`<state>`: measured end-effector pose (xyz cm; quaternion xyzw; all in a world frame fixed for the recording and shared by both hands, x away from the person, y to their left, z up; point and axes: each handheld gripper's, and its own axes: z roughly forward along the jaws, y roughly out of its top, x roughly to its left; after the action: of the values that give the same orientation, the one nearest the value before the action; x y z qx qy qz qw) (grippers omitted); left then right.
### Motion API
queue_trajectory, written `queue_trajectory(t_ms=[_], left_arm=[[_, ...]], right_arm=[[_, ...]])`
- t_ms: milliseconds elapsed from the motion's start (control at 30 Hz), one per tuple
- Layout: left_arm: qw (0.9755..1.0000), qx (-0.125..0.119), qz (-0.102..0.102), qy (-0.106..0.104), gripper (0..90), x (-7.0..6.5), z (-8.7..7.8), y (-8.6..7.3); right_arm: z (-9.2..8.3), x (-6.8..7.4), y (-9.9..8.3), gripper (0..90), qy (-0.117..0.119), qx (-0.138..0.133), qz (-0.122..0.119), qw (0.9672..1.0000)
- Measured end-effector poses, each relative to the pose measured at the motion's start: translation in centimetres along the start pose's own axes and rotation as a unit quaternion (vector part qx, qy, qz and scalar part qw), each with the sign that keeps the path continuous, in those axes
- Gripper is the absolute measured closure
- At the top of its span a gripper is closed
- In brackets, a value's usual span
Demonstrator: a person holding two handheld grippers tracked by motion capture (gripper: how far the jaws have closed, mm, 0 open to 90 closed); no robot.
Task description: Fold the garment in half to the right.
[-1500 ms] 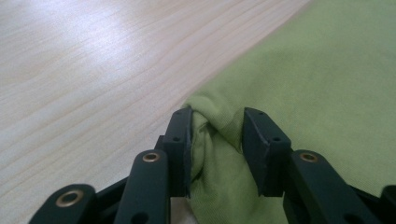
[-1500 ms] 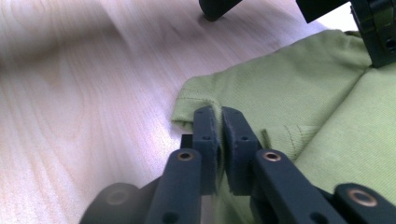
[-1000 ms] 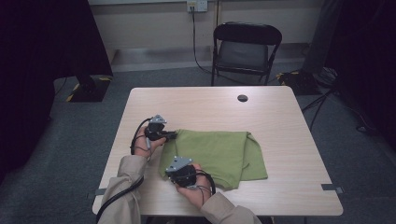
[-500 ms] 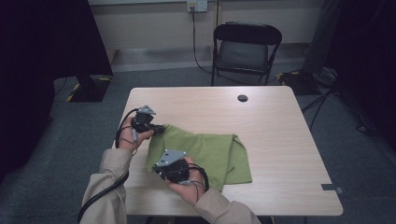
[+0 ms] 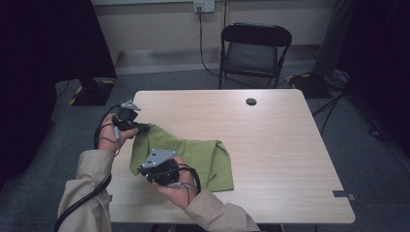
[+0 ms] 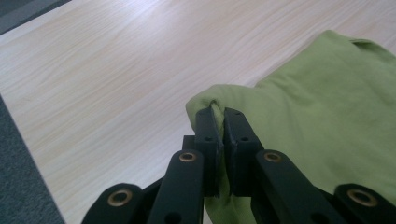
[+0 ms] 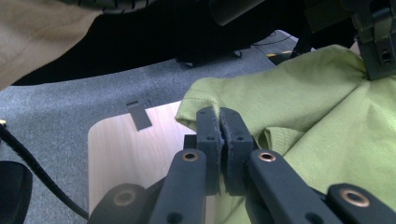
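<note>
In the high view, a green cloth [image 5: 186, 154] lies on the left part of the table [image 5: 270, 145], a little below the middle of the frame. The left gripper [image 5: 138, 127], in the left of the frame, grasps the cloth's upper left corner, and the right gripper [image 5: 140, 170], lower and nearer the person, grasps the lower left edge; the two corners are lifted, probably to spread or fold the cloth. A small dark round thing [image 5: 251, 101] sits far up on the table, and a black chair [image 5: 255, 48] stands behind it. In the left gripper view, the jaws are clenched on a fold of the green cloth [image 6: 327, 107] at the frame's centre, and the rest of the cloth fills the right side over the pale wood. In the right gripper view, the jaws pinch a hemmed edge of the cloth [image 7: 303, 107] in the same way, and the left gripper [image 7: 378, 46] holds its corner at the upper right, so the fabric is stretched between them.
</note>
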<state>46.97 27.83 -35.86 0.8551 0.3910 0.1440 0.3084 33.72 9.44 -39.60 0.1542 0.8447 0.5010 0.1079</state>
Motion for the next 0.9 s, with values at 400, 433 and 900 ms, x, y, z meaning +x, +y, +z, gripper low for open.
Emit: queue_trajectory(t_ms=[400, 433, 900], left_arm=[[0.9997, 0.016, 0.016, -0.001, 85.2, -1.8, 0.2, 3.2], [0.9997, 0.016, 0.018, -0.004, 85.2, -2.1, 0.3, 3.6], [0.9967, 0.047, 0.062, -0.022, 85.1, -6.8, 3.0, 9.0]], right_arm=[[-3.0, -1.6, -1.3, 87.6, -0.006, -0.022, 0.025, 0.9994], [-3.4, -1.8, -1.4, 87.5, -0.008, -0.023, 0.027, 0.9993], [-8.2, -3.9, -4.1, 87.5, -0.031, -0.028, 0.043, 0.9982]])
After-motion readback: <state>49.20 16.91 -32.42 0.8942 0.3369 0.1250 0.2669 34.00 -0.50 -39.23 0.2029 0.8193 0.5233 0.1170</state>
